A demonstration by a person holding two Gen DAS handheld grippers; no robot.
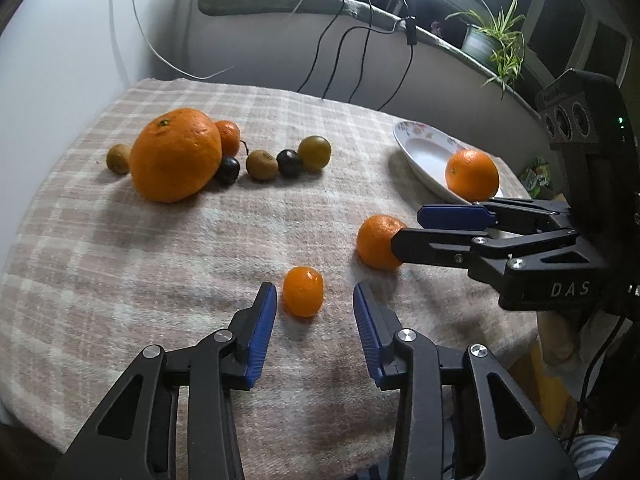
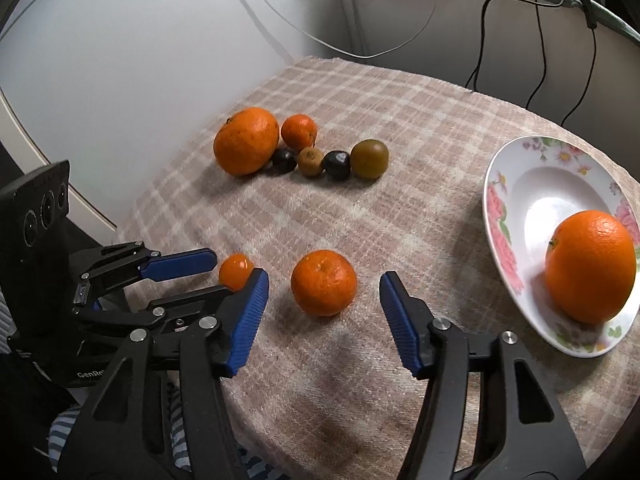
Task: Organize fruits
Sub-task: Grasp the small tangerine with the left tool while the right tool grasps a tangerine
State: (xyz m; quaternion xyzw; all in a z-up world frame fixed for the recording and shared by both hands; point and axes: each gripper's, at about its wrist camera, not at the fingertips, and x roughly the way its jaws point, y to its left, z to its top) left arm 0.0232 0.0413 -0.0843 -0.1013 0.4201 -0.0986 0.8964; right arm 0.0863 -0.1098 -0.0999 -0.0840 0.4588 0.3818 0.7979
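- The left gripper (image 1: 315, 304) stands with its jaws apart around the small oval orange fruit (image 1: 303, 291); there is a clear gap at each pad, so nothing is gripped yet.
- The right gripper (image 2: 324, 300) is likewise parted around the mandarin (image 2: 323, 282), with the pads clear of its skin on both sides.
- The flowered plate (image 2: 502, 216) is my landmark: the mandarin lies on the cloth just to the left of it, and the oval fruit further left again.
- One big orange (image 2: 590, 266) already sits in the plate, at its near side.
- To do this step well, I judge each gripper should settle lower so the pads meet the fruit at its widest part, then close gently; round fruit rolls out of a high or skewed pinch.
- Both grippers work close side by side, so lifting one before the other would avoid a knock.
- Far left of the plate sits a cluster: a large orange (image 1: 175, 155), a small one behind it, and several brown and dark round fruits.
- The surface is a soft checked blanket (image 1: 120, 260), which may dimple and hold fruit steady.
- Beyond the plate are a white wall, hanging cables and a potted plant (image 1: 494, 40) on a ledge.
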